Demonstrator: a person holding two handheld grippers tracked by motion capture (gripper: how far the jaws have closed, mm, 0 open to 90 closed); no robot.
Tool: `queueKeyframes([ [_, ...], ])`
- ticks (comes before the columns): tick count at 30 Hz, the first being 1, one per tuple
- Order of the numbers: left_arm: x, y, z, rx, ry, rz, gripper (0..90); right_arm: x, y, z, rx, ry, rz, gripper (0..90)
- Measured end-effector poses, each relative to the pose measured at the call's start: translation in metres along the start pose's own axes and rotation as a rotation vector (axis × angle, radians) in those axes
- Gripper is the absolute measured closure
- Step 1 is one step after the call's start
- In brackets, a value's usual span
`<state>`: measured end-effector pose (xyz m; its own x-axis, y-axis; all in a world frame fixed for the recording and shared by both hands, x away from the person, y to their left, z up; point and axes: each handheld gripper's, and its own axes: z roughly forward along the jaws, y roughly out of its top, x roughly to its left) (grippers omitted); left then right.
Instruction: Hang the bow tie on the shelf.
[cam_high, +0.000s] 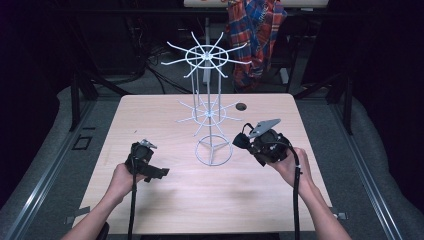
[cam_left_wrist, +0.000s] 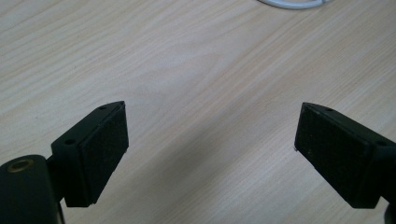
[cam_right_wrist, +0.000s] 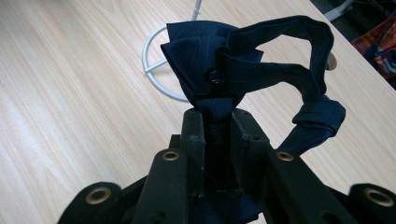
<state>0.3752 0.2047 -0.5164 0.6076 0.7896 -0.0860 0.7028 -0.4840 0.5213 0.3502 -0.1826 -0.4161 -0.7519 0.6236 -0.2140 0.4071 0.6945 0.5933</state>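
Just to the right of the white wire rack (cam_high: 209, 107), near its ring base, the right gripper (cam_high: 242, 141) held a dark navy bow tie (cam_right_wrist: 219, 60), its jaws clamped together on the tie's knot while the strap (cam_right_wrist: 313, 70) looped free beyond them. The tie hung above the wooden table (cam_high: 165, 200), close to the rack's base ring (cam_right_wrist: 156, 70) and below its two tiers of radiating hooks. To the left of the rack, the left gripper (cam_left_wrist: 210, 140) hovered low over bare tabletop with its jaws spread wide and nothing between them. The step in hand appeared to be carrying the tie to the rack for hanging. The next move probably called for lifting the tie to hook height and slipping the open loop of the strap over one prong, perhaps with the left gripper steadying the rack.
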Motion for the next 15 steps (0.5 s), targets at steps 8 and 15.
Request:
queueKeyframes([
  [8, 0.000, 0.000, 0.000, 0.002, -0.004, 0.002, 9.9, 0.001, 0.003, -0.008, -0.018, -0.015, -0.011, 76.4],
  [15, 0.000, 0.000, 0.000, 0.002, -0.006, 0.002, 9.9, 0.002, 0.007, -0.016, -0.035, -0.025, -0.020, 76.4],
])
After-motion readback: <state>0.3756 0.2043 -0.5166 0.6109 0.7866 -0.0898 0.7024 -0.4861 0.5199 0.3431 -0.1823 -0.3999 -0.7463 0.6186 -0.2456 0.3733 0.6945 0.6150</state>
